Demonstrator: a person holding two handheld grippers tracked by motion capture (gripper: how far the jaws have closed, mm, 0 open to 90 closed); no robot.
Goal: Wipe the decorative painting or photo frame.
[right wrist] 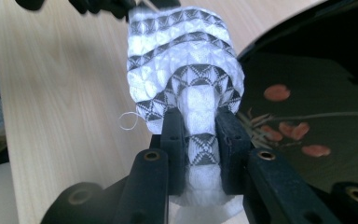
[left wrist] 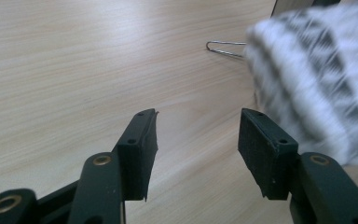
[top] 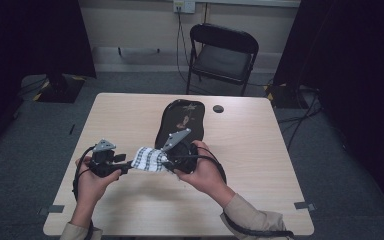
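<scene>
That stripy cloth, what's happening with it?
A person at the table holds a gripper in each hand. The right gripper has its jaws shut on the white cloth with dark patterned bands, pinching a fold of it beside a black tray painted with red flowers. The left gripper is next to the cloth with its jaws open and nothing between them.

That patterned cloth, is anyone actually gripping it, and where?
Yes. The right gripper is shut on the cloth, pinching a bunched fold at its near end. The left gripper stands open beside it, holding nothing.
</scene>
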